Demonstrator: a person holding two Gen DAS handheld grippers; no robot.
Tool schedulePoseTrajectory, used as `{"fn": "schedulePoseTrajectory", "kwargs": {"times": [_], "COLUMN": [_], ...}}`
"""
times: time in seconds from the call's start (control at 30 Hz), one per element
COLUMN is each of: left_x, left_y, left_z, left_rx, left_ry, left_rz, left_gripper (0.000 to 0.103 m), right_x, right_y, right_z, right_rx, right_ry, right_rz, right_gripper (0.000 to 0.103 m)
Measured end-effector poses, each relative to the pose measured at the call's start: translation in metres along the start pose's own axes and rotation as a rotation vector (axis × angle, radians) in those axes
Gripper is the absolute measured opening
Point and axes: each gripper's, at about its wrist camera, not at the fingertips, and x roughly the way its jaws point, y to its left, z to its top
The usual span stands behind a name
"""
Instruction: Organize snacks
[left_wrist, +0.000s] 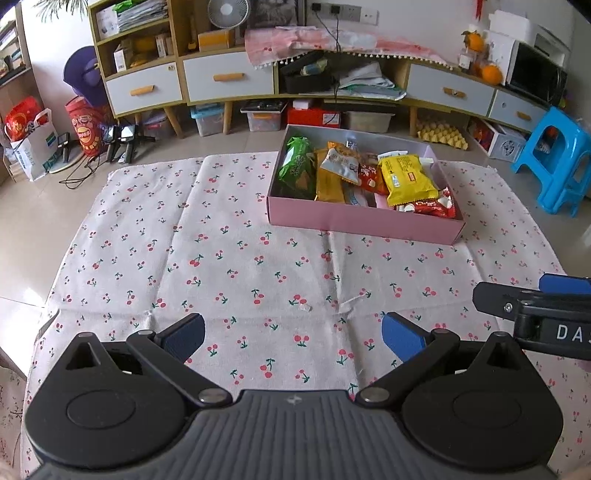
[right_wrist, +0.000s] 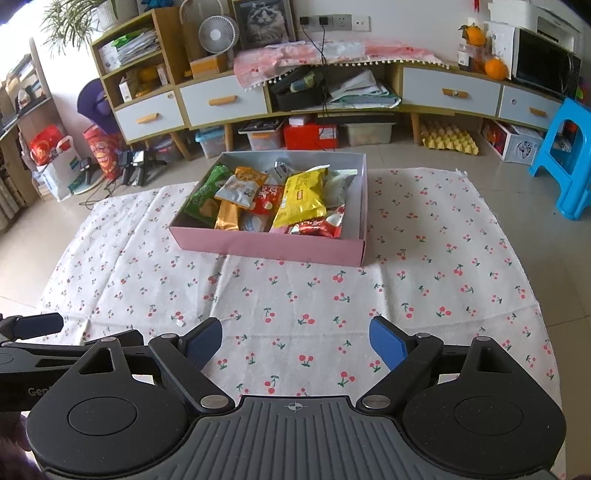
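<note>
A pink box (left_wrist: 362, 221) (right_wrist: 266, 245) stands on the cherry-print cloth (left_wrist: 229, 258) (right_wrist: 314, 302), far from both grippers. It holds several snack packets: a green one (left_wrist: 297, 166) (right_wrist: 205, 197), a yellow one (left_wrist: 406, 179) (right_wrist: 303, 195), an orange one (left_wrist: 327, 182) (right_wrist: 227, 218) and red ones (left_wrist: 432, 206) (right_wrist: 321, 225). My left gripper (left_wrist: 293, 338) is open and empty above the near cloth. My right gripper (right_wrist: 295, 341) is open and empty too. The right gripper shows at the right edge of the left wrist view (left_wrist: 535, 310).
A low cabinet with drawers (left_wrist: 229, 77) (right_wrist: 221, 99) runs along the back wall, with storage bins beneath it. A blue plastic stool (left_wrist: 557, 162) (right_wrist: 570, 158) stands at the right. Bags (left_wrist: 33, 140) and cables lie on the floor at the left.
</note>
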Motion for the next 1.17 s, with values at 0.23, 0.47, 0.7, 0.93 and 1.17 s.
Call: {"fn": "schedulePoseTrajectory", "kwargs": {"times": [0.23,0.47,0.7,0.93,1.17], "left_x": [0.0025,-0.0001,-0.0009,-0.001,0.0003], "left_y": [-0.0008,0.0003,0.0033,0.0028,0.0022], "left_z": [0.0,0.0008,0.002,0.0021,0.0013], "left_rx": [-0.008,-0.01,-0.02,-0.015,-0.005], "left_ry": [0.021,0.019,0.015,0.014,0.014], "left_rz": [0.0,-0.002,0.0,0.001,0.004], "left_gripper": [0.102,0.102,0.102,0.102,0.102], "right_x": [-0.0024,0.0,0.0012,0.0018,0.0027], "right_y": [-0.0018,0.0006,0.0016,0.003,0.0025], "right_z": [0.0006,0.0009,0.001,0.0012,-0.0003], "right_rx": [0.015,0.009,0.008,0.009,0.007], "right_ry": [-0.005,-0.001,0.002,0.003,0.005], "right_rz": [0.002,-0.005,-0.004,-0.007,-0.008], "right_gripper": [0.089,0.089,0.089,0.089,0.089]}}
